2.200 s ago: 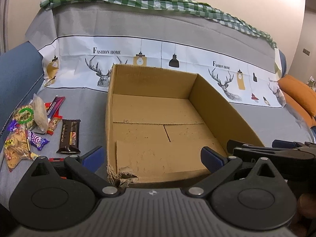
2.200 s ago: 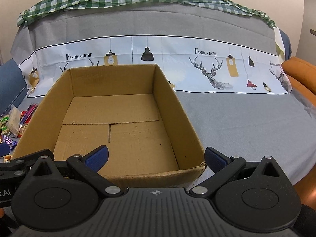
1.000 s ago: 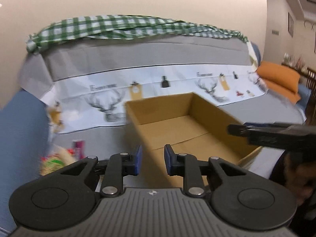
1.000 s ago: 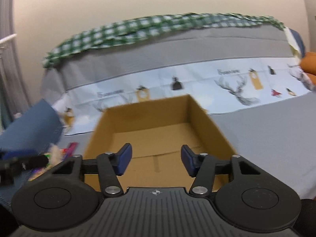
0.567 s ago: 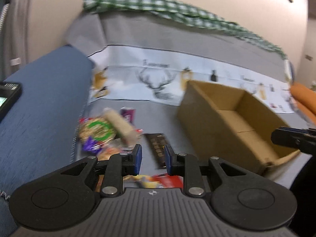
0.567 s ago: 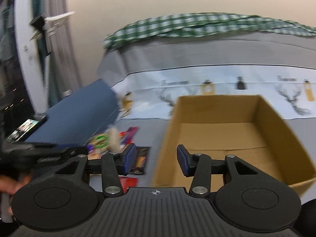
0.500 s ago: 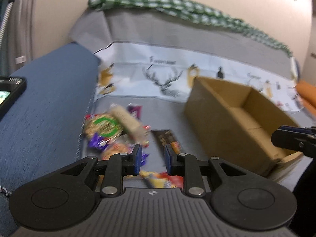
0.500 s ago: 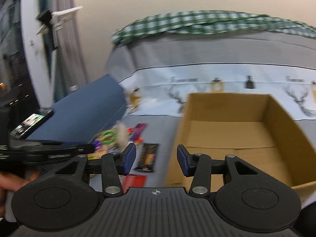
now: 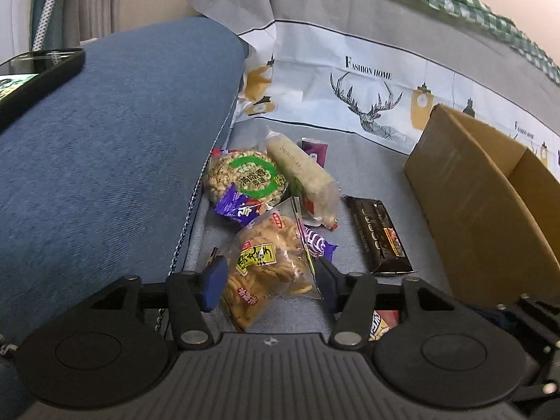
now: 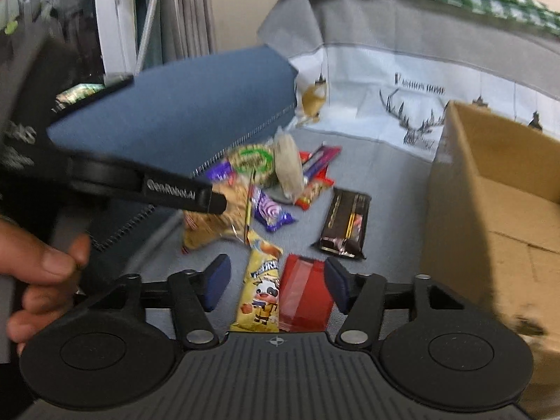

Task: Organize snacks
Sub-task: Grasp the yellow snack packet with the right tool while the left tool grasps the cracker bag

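A pile of snacks lies on the grey sofa cover left of an empty cardboard box [image 9: 483, 196]. My left gripper [image 9: 269, 278] is open, its jaws on either side of a clear bag of brown fried strips [image 9: 266, 266]. Behind it lie a round peanut pack with a green ring [image 9: 246, 178], a white roll pack [image 9: 301, 175] and a dark chocolate bar [image 9: 379, 234]. My right gripper [image 10: 276, 285] is open above a yellow cartoon snack bag [image 10: 260, 294] and a red packet [image 10: 304, 294]. The box also shows in the right wrist view [image 10: 497, 203].
A blue sofa armrest [image 9: 105, 161] rises at the left with a phone [image 9: 31, 73] on top. The sofa back carries a deer-print cover [image 9: 371, 84]. Small purple candy packs [image 9: 238, 206] lie in the pile. The left tool's body [image 10: 140, 182] crosses the right wrist view.
Both grippers swung left from the box to the snack pile and dropped lower. Both sets of jaws opened wider from a narrow gap.
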A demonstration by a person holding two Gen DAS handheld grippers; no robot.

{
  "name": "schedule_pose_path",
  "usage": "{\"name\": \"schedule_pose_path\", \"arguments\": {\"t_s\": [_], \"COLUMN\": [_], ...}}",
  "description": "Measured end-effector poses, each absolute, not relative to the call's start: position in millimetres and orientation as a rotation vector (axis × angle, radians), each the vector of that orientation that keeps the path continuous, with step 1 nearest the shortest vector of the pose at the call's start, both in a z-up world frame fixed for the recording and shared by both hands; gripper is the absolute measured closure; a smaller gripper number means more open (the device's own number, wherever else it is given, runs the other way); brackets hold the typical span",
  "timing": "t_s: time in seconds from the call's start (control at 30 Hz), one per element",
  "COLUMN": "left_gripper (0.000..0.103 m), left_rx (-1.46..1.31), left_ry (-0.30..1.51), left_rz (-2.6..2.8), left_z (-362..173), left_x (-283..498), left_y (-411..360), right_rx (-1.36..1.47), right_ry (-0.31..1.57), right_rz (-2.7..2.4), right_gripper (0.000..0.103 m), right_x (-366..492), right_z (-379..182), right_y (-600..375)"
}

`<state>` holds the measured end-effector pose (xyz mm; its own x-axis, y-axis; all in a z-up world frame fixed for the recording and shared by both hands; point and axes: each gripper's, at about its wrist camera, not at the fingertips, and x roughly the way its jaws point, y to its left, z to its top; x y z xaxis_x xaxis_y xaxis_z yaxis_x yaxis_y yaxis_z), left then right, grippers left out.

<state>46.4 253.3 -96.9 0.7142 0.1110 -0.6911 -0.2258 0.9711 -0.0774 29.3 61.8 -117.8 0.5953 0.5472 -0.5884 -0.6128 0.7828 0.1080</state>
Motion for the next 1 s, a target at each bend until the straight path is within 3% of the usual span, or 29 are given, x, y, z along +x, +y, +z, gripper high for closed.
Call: {"name": "schedule_pose_path", "arguments": {"t_s": [0.17,0.27,0.37,0.43,0.57,0.67,0.7,0.73,0.8,1.0], "left_gripper": [0.034,0.022,0.014,0.011,0.01,0.017,0.024,0.039,0.057,0.061], "left_rx": [-0.152,-0.131,-0.077,-0.057,-0.022,-0.014,-0.023,-0.035,-0.075,-0.177], "left_ry": [0.784,0.828,0.865,0.876,0.9,0.924,0.924,0.921,0.907,0.88], "left_rz": [0.201,0.194,0.204,0.22,0.244,0.265,0.278,0.29,0.31,0.199], "left_z": [-104,-112,-119,-124,-130,-133,-132,-131,-125,-109], "left_x": [62,75,86,91,97,99,98,97,91,72], "left_y": [253,248,238,234,229,229,232,234,241,247], "right_rx": [-0.109,-0.147,-0.204,-0.213,-0.232,-0.224,-0.228,-0.232,-0.247,-0.31], "right_ry": [0.695,0.71,0.704,0.698,0.678,0.651,0.635,0.62,0.595,0.586], "right_rz": [0.705,0.724,0.729,0.741,0.739,0.751,0.753,0.753,0.756,0.727], "right_gripper": [0.036,0.038,0.051,0.071,0.083,0.088,0.09,0.092,0.095,0.097], "right_x": [40,40,35,33,26,20,17,14,7,0], "right_z": [-139,-150,-152,-151,-145,-136,-132,-128,-123,-127], "right_y": [72,77,80,78,73,66,64,61,56,52]}}
